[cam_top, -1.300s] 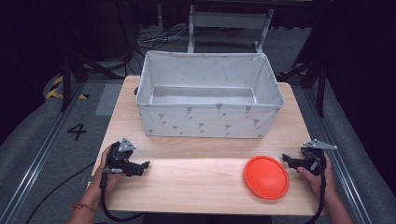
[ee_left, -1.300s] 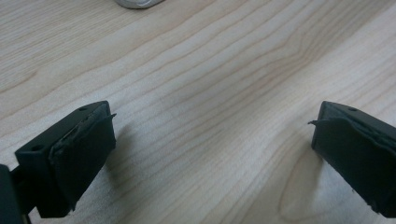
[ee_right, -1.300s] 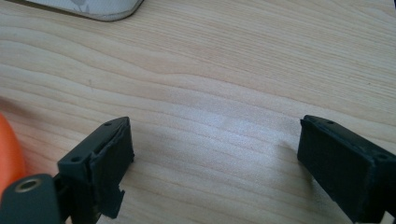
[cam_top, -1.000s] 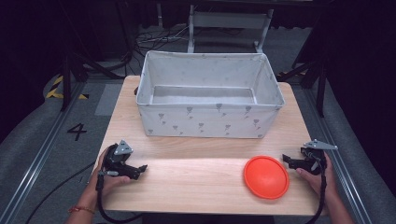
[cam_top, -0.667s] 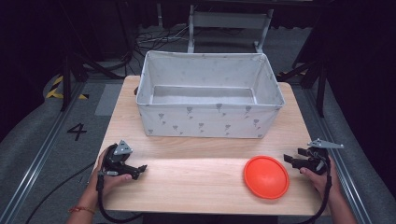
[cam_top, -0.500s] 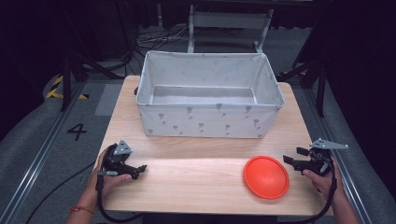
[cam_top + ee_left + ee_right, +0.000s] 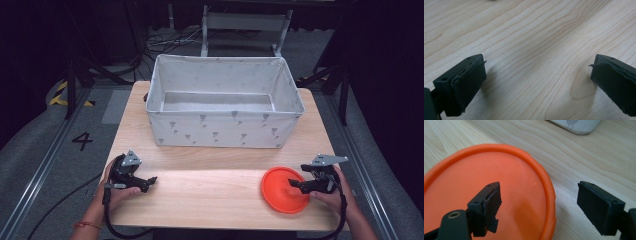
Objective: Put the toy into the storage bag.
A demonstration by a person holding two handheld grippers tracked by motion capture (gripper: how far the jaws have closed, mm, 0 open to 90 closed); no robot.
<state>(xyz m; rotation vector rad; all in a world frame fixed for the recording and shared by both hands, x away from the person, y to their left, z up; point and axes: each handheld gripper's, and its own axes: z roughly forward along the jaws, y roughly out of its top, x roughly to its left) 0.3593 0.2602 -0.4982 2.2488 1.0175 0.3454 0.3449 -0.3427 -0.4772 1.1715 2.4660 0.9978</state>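
Bright overhead light washes the pale wooden tabletop [image 7: 210, 195] against black surroundings, while both gripper views are soft, the black fingers [image 7: 469, 82] casting faint shadows.

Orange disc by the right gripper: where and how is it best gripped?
Probably by its raised rim on the near right edge. The orange disc lies flat on the table, too wide to span. The right gripper, open, already straddles that rim, one jaw over the disc, one over wood.

- Far half of table [image 7: 130, 127]: blocked by fabric bin [image 7: 224, 125].
- Near strip: bare wood between both grippers, except orange disc [image 7: 284, 189] at right.
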